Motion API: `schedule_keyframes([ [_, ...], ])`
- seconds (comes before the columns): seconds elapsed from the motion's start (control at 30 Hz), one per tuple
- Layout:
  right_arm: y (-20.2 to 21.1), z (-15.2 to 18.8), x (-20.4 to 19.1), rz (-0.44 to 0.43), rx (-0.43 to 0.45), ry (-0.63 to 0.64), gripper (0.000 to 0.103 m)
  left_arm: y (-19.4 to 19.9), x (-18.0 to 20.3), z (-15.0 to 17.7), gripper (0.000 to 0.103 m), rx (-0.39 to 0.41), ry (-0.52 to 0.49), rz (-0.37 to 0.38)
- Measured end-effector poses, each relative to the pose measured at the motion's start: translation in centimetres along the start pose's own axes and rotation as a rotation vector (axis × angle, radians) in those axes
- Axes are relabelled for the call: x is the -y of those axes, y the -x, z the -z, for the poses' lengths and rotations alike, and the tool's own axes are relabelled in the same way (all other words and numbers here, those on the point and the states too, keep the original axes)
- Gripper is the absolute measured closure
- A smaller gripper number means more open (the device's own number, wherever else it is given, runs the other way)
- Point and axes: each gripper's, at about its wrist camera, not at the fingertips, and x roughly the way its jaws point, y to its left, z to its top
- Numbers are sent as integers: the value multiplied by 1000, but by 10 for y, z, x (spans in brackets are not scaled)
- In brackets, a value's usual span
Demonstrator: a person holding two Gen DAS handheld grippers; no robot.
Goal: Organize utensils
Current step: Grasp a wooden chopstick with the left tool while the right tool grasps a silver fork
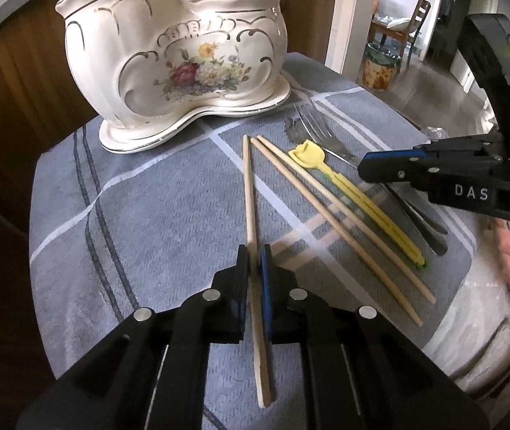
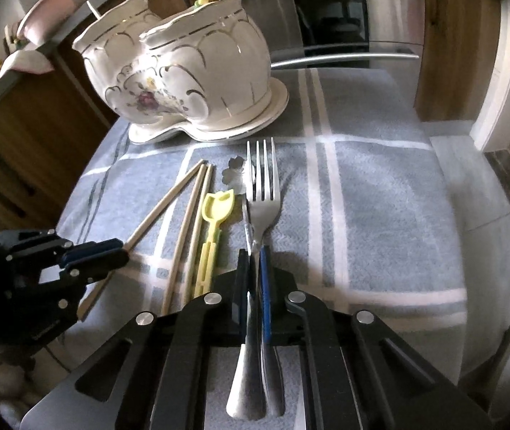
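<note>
Angling downward: left tongs clamp chopstick; right tongs clamp fork.

fork tines blurred, handles hidden behind right gripper, utensil tops in holder cut off

text: "DAS" | colour: white letters | on: black body of right gripper | other text: none legible

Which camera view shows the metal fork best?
The right wrist view: the fork lies centred, tines and handle clear, held in the right claw. In the left wrist view only its blurred tines show; the claw covers the rest.
</note>
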Motion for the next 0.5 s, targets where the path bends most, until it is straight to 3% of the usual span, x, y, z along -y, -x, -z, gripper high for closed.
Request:
schedule_keyframes([
  [0.13,-1,-1,1,-8,11,-11,96,-2,0,-2,92,14,5,1],
  [0.2,2,1,0,-6,30,-11,97,-2,0,-2,98,19,3,-1],
  [0.5,26,5,-2,1,124,-3,97,13,-9,-2,98,68,4,5],
])
